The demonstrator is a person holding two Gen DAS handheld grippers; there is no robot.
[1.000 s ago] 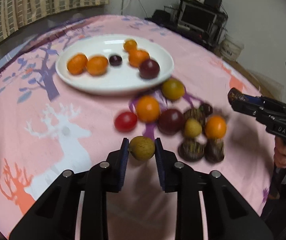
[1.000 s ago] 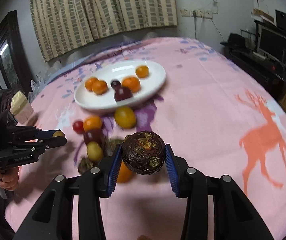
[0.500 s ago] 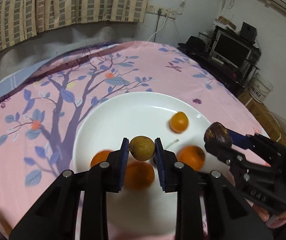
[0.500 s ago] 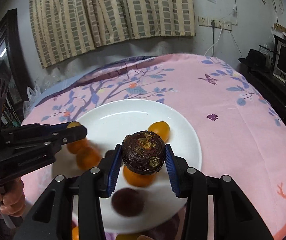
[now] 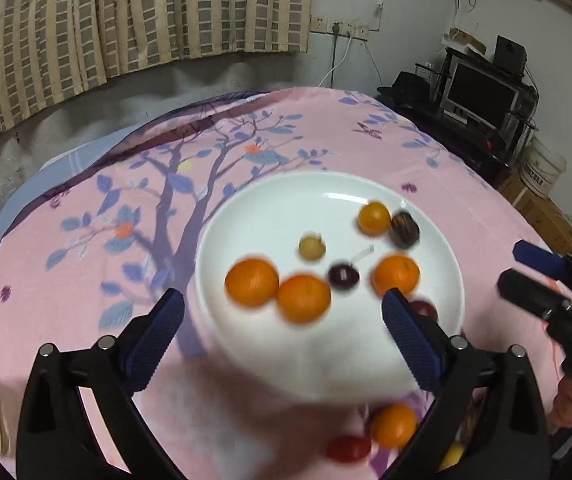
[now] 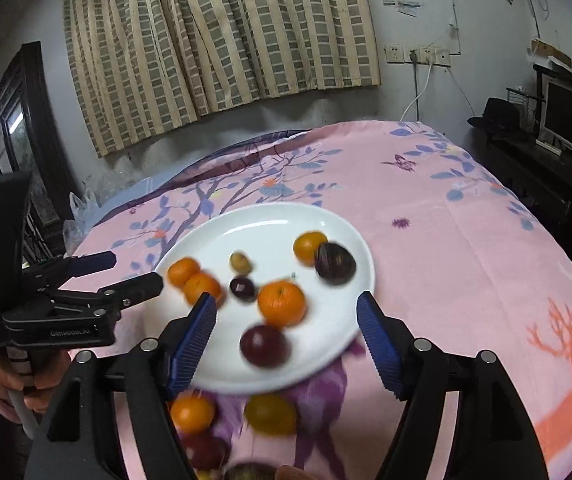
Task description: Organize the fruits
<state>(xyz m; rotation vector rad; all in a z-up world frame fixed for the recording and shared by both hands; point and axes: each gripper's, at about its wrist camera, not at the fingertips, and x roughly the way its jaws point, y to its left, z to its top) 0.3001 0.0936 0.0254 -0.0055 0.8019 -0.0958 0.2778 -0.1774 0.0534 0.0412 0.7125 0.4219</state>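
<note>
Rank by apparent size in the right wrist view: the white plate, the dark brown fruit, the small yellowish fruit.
1. white plate
2. dark brown fruit
3. small yellowish fruit
Both fruits lie at similar depth.

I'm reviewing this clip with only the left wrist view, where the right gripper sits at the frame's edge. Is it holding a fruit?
Observer: No. The right wrist view shows the right gripper wide open, nothing between its fingers, with the white plate beyond it.
Operator: A dark red fruit is half hidden at the near rim. On the plate or off?
Observer: On it, just inside the near rim, in front of a mandarin.
Operator: What lies off the plate?
Observer: Besides the orange fruit you see, a yellowish fruit lies on the cloth beside it, close to the rim.
</note>
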